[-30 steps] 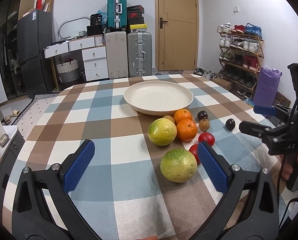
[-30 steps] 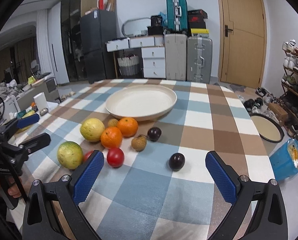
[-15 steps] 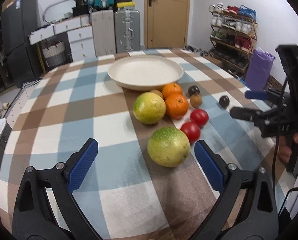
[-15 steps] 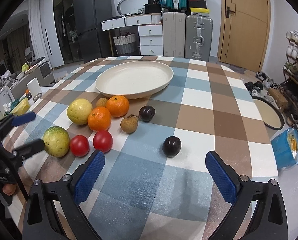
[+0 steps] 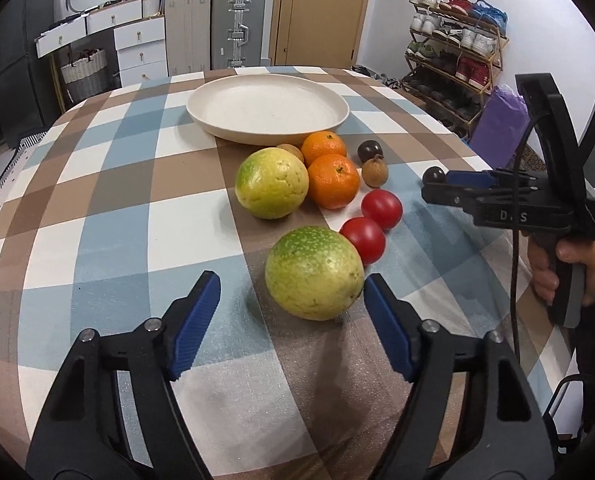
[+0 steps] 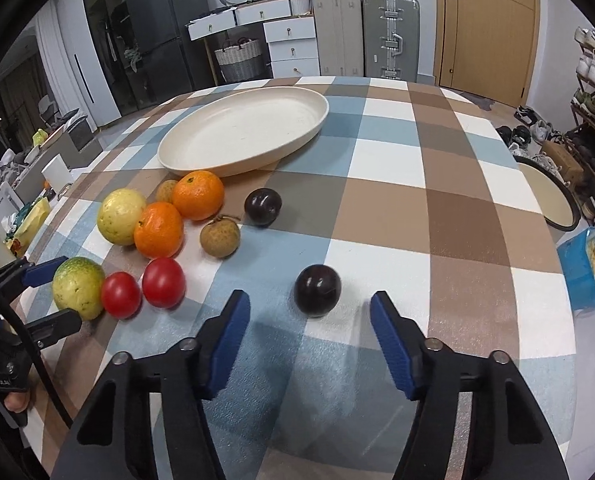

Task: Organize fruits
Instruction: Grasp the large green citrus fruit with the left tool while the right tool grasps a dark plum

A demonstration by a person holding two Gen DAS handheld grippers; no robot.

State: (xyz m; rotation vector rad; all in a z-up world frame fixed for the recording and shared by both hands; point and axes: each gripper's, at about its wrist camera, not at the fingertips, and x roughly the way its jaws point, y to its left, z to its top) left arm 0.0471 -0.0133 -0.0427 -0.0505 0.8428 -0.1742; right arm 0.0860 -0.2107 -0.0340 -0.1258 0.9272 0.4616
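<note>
A large green-yellow fruit [image 5: 313, 274] lies on the checked tablecloth, partly between the blue pads of my left gripper [image 5: 289, 284]. Its jaws are closing; the right pad [image 5: 381, 320] is beside the fruit and the left pad stands well clear. A dark plum [image 6: 317, 290] sits just ahead of my right gripper [image 6: 309, 302], whose jaws are closing too, with gaps on both sides. Behind lie two tomatoes [image 5: 381, 209], two oranges [image 5: 333, 186], a second yellow-green fruit [image 5: 271, 184], a brown longan [image 5: 374, 171] and another plum [image 5: 369, 151]. The cream plate [image 5: 267, 110] holds nothing.
A hand [image 5: 569, 268] holds the right gripper at the table's right edge. Beyond that edge stand a purple bag [image 5: 501, 120] and a shoe rack [image 5: 453, 60]. A blue container [image 6: 587, 272] sits on the floor. Suitcases [image 5: 237, 28] and drawers line the far wall.
Both grippers have tilted down and come closer to the table. The left now has the green-yellow fruit at its tips, the right the dark plum. Both pairs of jaws have narrowed.
</note>
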